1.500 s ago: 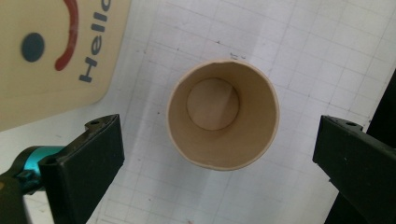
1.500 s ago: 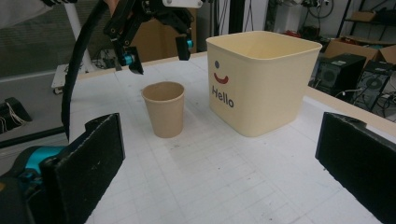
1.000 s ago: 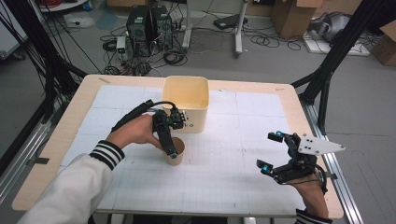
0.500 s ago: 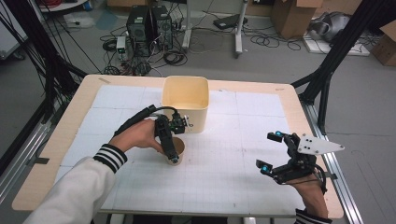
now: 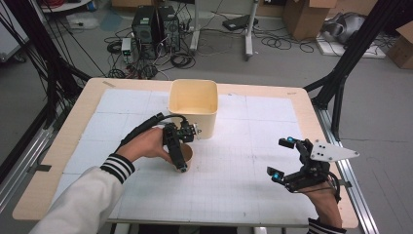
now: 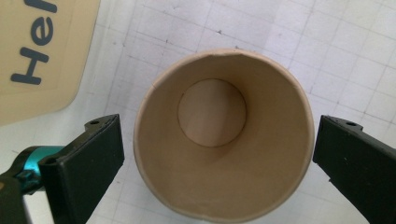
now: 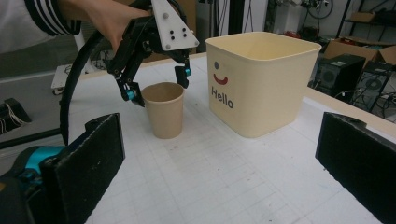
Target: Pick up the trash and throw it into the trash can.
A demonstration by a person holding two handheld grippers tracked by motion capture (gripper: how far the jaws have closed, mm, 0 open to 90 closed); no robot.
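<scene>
A brown paper cup (image 5: 187,153) stands upright and empty on the white grid mat, just in front of the cream tub (image 5: 193,107). My left gripper (image 5: 181,155) points down over the cup. In the left gripper view the cup (image 6: 212,112) sits between the two jaws of the left gripper (image 6: 219,156), with a small gap on each side, so it is open. From the right gripper view the left gripper (image 7: 156,86) straddles the rim of the cup (image 7: 163,109). My right gripper (image 5: 281,159) rests open at the mat's right, holding nothing.
The cream tub (image 7: 261,79) with a smiley and "Hello" on its side stands beside the cup, open at the top. A corner of the tub (image 6: 42,51) lies close to the left jaw. The table edge (image 5: 336,161) runs just right of my right hand.
My left hand has turned slightly over the cup, which stays at about the same spot. The right gripper has not moved.
</scene>
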